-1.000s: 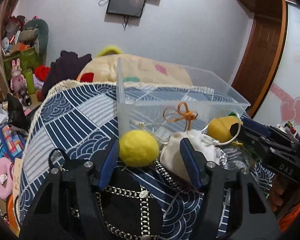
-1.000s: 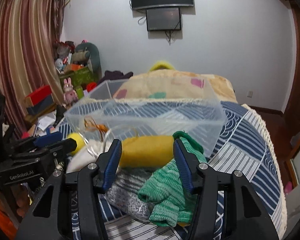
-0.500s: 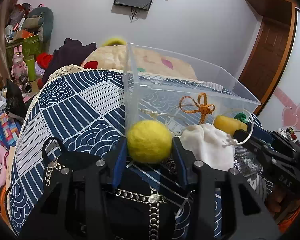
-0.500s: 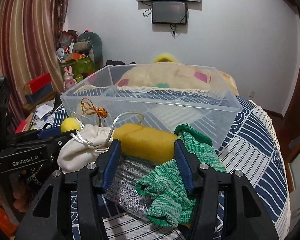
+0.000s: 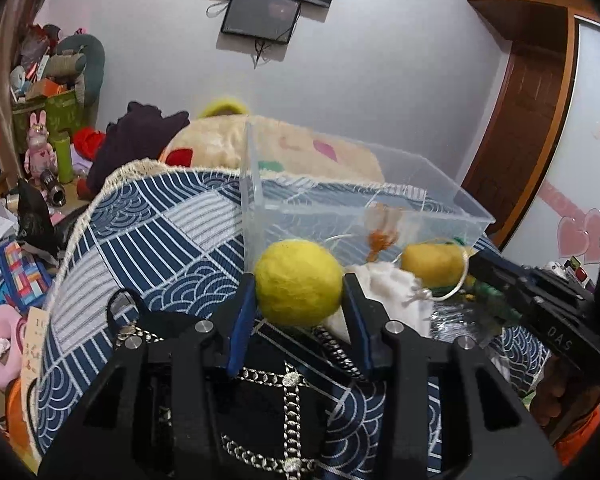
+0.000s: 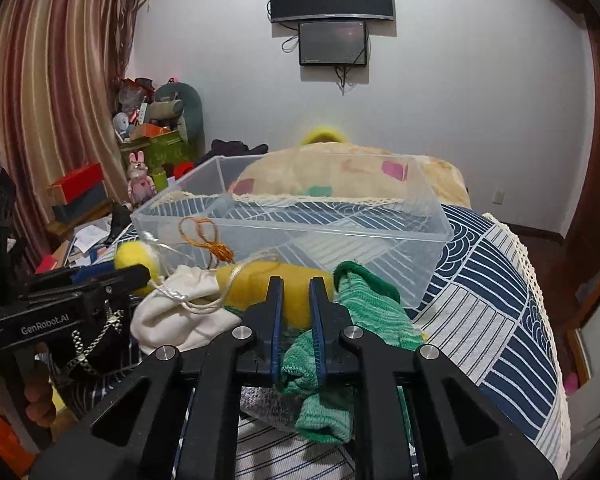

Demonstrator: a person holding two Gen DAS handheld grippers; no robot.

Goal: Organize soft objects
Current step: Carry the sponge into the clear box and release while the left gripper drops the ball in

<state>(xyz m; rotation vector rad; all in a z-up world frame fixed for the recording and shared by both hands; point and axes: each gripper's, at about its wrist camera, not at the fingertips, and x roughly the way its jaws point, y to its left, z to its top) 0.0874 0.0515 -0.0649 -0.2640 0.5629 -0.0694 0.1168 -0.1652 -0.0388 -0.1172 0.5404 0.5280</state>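
Note:
My left gripper (image 5: 299, 286) is shut on a yellow felt ball (image 5: 299, 282), held just in front of the clear plastic bin (image 5: 340, 204). My right gripper (image 6: 295, 294) is shut on a yellow sponge (image 6: 260, 286), squeezing its middle, in front of the bin (image 6: 292, 220). A white drawstring pouch (image 6: 176, 312) with an orange cord (image 6: 208, 236) lies left of the sponge. A green knit cloth (image 6: 364, 300) lies right of it and under my right fingers. The ball also shows in the right wrist view (image 6: 134, 256).
A black bag with a silver chain (image 5: 268, 400) lies under my left gripper. A grey knit piece (image 6: 272, 408) lies under the green cloth. The blue patterned cover (image 6: 488, 280) drapes the bed. A beige cushion (image 6: 340, 176) lies behind the bin. Clutter fills the floor at the left (image 5: 16, 248).
My right gripper closed from wide open onto the yellow sponge. My left gripper closed on the yellow ball and lifted it slightly toward the bin.

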